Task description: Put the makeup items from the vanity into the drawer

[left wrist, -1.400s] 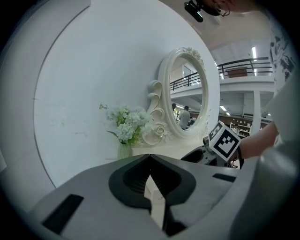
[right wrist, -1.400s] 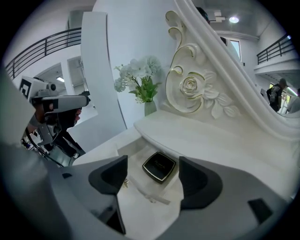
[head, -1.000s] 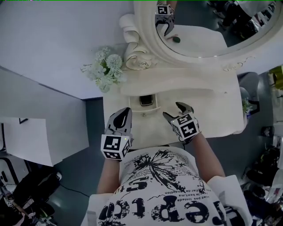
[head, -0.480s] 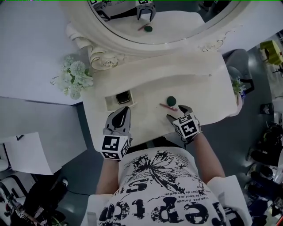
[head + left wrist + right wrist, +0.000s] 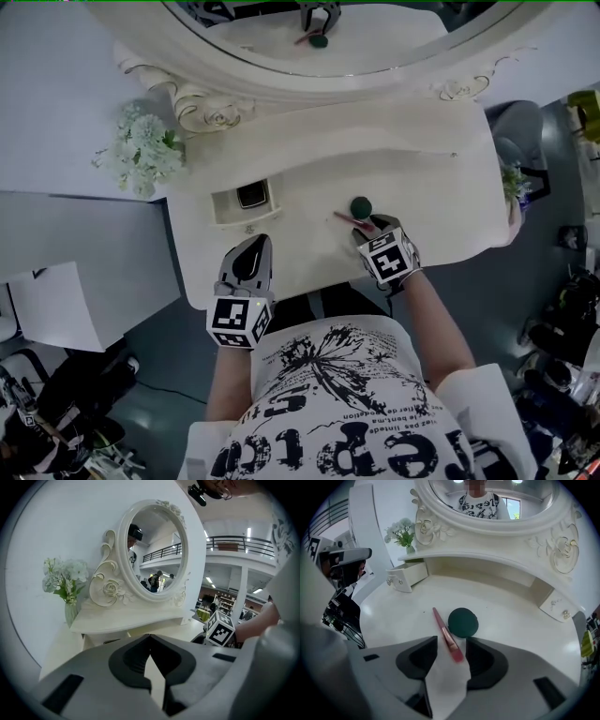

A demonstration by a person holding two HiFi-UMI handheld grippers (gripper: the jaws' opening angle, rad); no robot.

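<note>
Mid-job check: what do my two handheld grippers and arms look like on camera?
The left gripper and right gripper have light grey bodies with black ridged pads. Each carries a white cube with black square markers. No cables show. The person wears a white short-sleeved T-shirt with black print; forearms are bare.

A bunch of white flowers (image 5: 141,150) is seen at ten o'clock in the head view, against a white wall (image 5: 66,84). In the left gripper view it is held in a vase (image 5: 69,613) at nine o'clock, and a balcony railing (image 5: 243,540) is shown at two o'clock.
</note>
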